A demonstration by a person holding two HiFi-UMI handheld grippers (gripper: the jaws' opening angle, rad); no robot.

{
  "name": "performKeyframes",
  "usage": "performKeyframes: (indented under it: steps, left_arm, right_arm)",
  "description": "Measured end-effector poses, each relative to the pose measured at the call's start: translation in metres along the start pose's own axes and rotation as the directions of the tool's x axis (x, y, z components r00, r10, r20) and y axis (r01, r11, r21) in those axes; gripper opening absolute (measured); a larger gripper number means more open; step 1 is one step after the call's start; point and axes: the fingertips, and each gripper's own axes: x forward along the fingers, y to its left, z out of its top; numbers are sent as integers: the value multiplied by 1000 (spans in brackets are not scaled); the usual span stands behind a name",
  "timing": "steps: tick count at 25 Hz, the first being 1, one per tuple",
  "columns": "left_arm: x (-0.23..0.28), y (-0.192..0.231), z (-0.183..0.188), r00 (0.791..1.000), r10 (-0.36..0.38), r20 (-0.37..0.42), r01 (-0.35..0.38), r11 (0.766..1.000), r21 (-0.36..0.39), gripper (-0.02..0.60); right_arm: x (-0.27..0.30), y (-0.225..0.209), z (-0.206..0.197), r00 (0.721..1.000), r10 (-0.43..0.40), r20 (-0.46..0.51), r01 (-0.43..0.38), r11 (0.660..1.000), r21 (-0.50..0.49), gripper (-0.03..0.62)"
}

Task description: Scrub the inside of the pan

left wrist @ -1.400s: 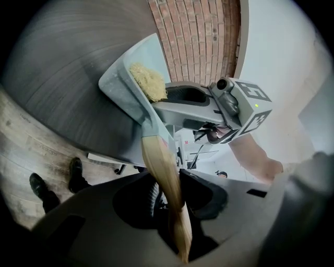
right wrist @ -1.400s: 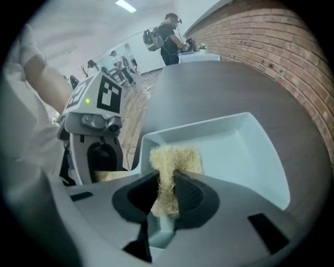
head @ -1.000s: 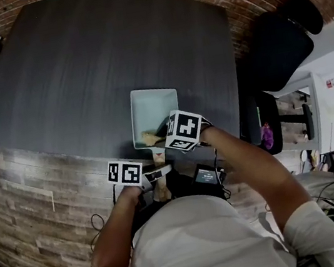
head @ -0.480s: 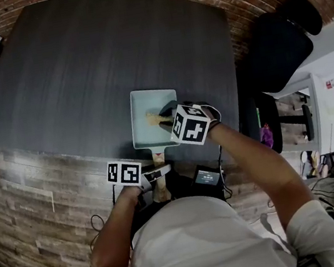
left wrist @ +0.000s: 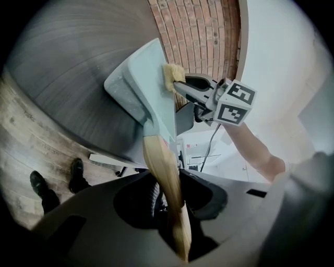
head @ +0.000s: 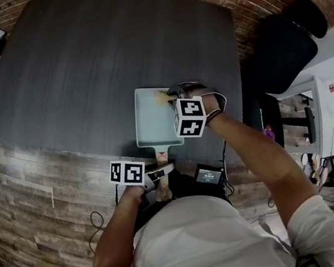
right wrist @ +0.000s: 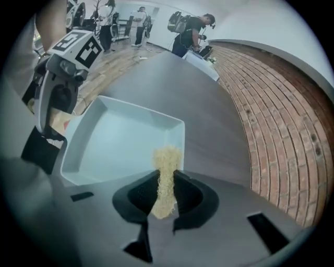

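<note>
Starting at the left, the left claw [left wrist: 171, 208] is clamped narrow on the pale wooden handle [left wrist: 159, 161], which runs straight down between its jaws. That grip looks firm and steadying, with the handle sticking out over the near edge of the dark bench [head: 66, 64].

Moving across, the pan [head: 152, 119] is a pale rectangular dish sitting on the bench close to that near edge. Its inside is fully open to view, with smooth bare walls and floor. No suds, water or grime show up on it, so how dirty or clean it is can't be told.

Further right is the scrubber [right wrist: 167, 161], a yellowish fibrous pad pressed in at the pan's far right corner against the rim. The right claw [right wrist: 167, 182] has it pinched tight between closed jaws and points steeply down into the pan from the right side.

As for progress, the scrub is under way, with tool in pan and pan held. Only this one corner shows contact. Judging by that, the broad floor, the left wall and the end by the handle may still need a pass, though nothing on the surface marks what has been covered. No rinse or set-down is in sight yet.
</note>
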Motion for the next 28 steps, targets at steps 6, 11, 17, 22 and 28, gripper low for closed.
performKeyframes:
  steps: [6, 11, 17, 22, 28]
  left_arm:
    - [-5, 1, 4, 996, 10, 91, -7, 999, -34, 117]
    - [-5, 2, 5, 988, 28, 152, -18, 998, -63, 109]
    - [-6, 3, 6, 980, 56, 192, -43, 997, -71, 103]
    - [-7, 3, 8, 973, 67, 219, -50, 995, -82, 98]
    - [-10, 5, 12, 965, 82, 247, -65, 995, -79, 98]
  right_arm:
    - [17, -4, -1, 998, 1, -62, -5, 998, -64, 75]
    - [15, -15, 0, 996, -69, -60, 61, 991, -116, 74]
    - [19, 8, -4, 994, 10, -113, -29, 985, -171, 74]
    - [16, 34, -9, 981, 142, -129, -153, 985, -79, 74]
    - [9, 45, -13, 971, 202, -129, -206, 978, -20, 75]
